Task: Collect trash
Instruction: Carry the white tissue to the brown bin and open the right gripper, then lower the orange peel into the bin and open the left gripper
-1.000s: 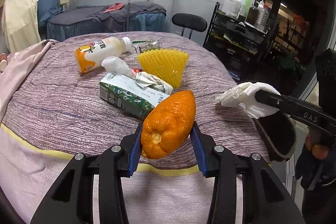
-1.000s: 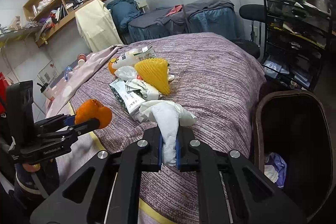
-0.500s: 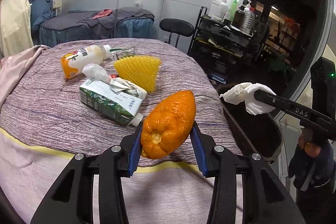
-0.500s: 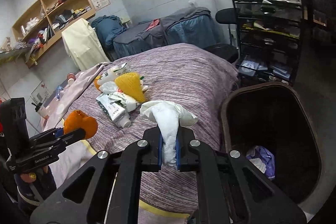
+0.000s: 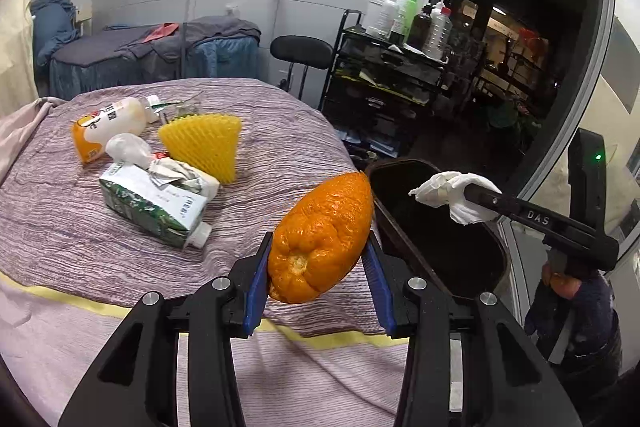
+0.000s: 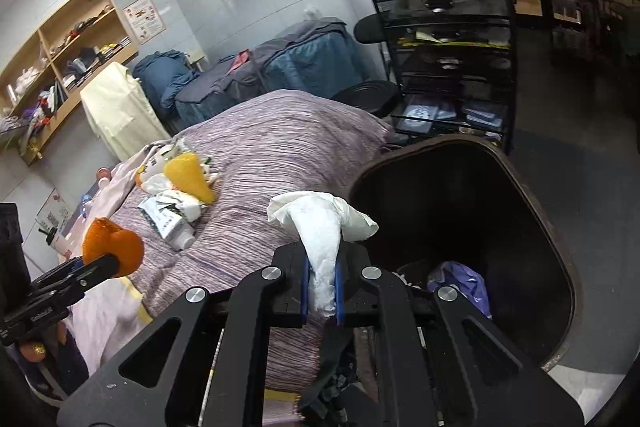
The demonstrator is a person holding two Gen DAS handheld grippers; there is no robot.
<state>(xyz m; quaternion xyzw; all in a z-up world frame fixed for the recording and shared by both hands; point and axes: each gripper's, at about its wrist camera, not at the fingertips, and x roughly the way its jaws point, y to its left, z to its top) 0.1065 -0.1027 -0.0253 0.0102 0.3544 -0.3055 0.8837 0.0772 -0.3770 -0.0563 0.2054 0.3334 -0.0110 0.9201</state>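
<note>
A: Left gripper [image 5: 318,261] pinches the peel [image 5: 320,239] across its middle, blue pads on both flanks, carried clear above the cloth [image 5: 80,247]. Judged reason: a soft hollow shell, so a mid-body grip keeps it from folding out.

B: Right gripper [image 6: 322,287] is pressed nearly together on the tissue [image 6: 320,231]; the wad's tail sits between the pads and the loose end flops forward. It hangs at the near rim of the bin [image 6: 560,255], likely lined up for a drop.

A: Left view shows the leftovers plainly: carton [image 5: 154,205], bottle [image 5: 106,127], yellow net [image 5: 204,147], all lying on the cloth, well apart from the bin. The bin's inside is just dark there.

B: Right view looks down into it: a purple bag [image 6: 460,283] lies at the bottom. It also shows the peel from the side, off left, not yet over the bin.
</note>
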